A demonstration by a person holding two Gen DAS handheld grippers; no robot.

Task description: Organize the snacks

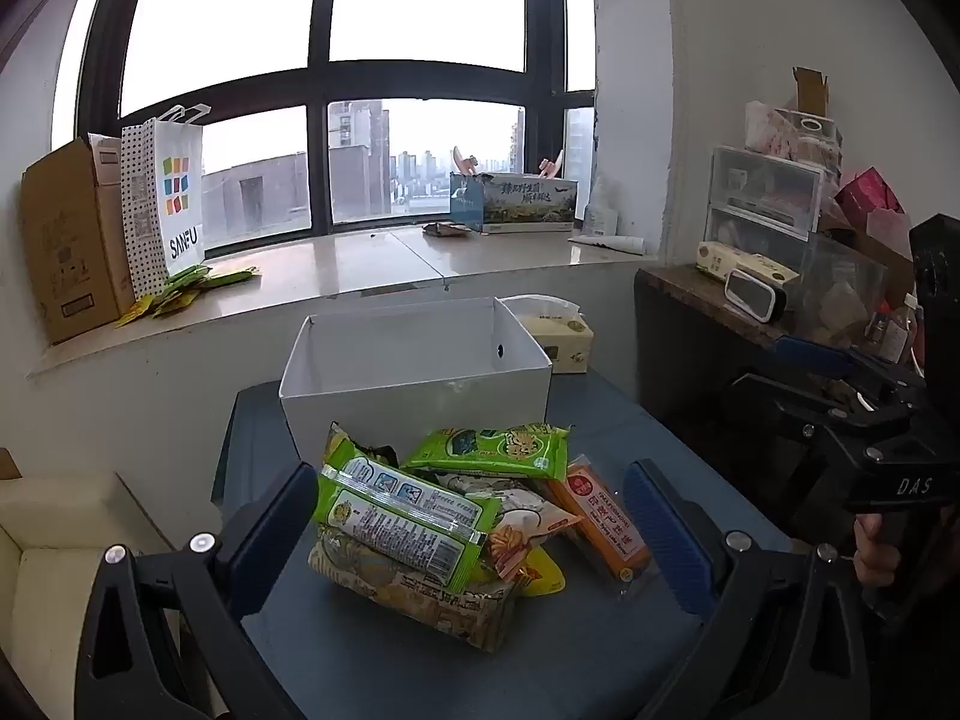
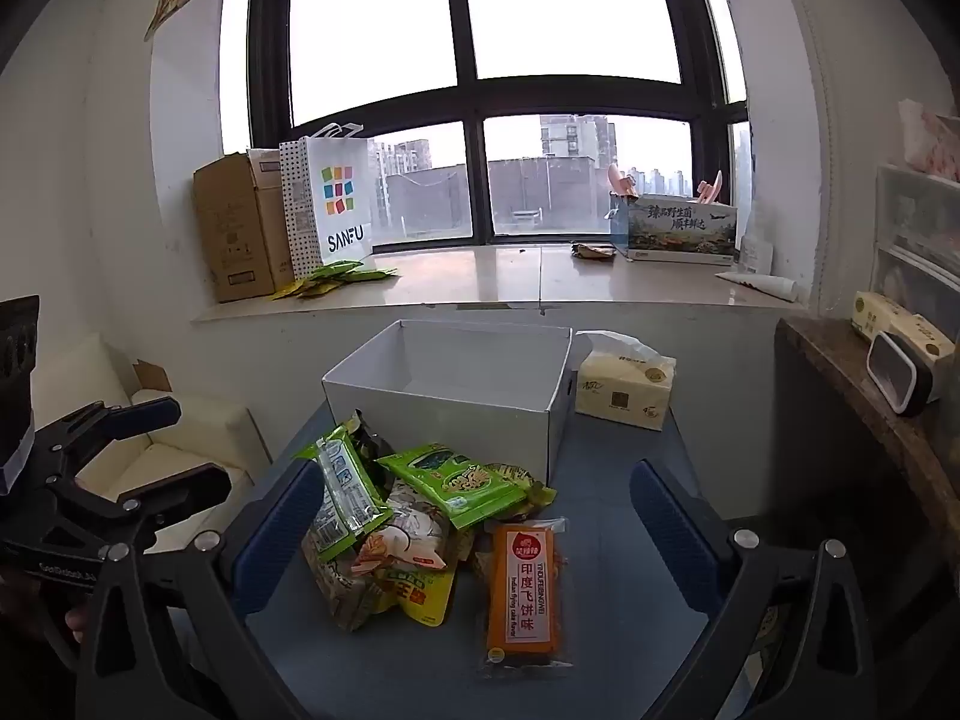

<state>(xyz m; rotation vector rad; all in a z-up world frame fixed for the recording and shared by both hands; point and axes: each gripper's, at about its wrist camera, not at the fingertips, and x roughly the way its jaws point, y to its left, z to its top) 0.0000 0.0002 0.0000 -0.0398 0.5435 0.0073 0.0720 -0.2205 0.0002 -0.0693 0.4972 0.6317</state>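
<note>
A pile of snack packets lies on a small dark table (image 1: 420, 672): a green packet (image 1: 402, 519) on top, another green packet (image 1: 492, 450) behind it, a yellow-brown bag (image 1: 420, 600) beneath and an orange bar (image 1: 606, 519) to the right. An open white box (image 1: 414, 402) stands behind the pile and looks empty. My left gripper (image 1: 474, 516) is open, its jaws wide on both sides of the pile. My right gripper (image 2: 477, 516) is open above the table, the orange bar (image 2: 525, 588) and the green packets (image 2: 462, 483) between its fingers. The white box (image 2: 444, 414) is behind.
A tissue pack (image 2: 624, 387) sits right of the box. A windowsill (image 2: 480, 282) behind holds a cardboard box (image 2: 240, 228), a SANFU bag (image 2: 336, 210) and a printed carton (image 2: 681, 228). A cluttered shelf (image 1: 774, 276) stands at right, a cream seat (image 2: 180, 450) at left.
</note>
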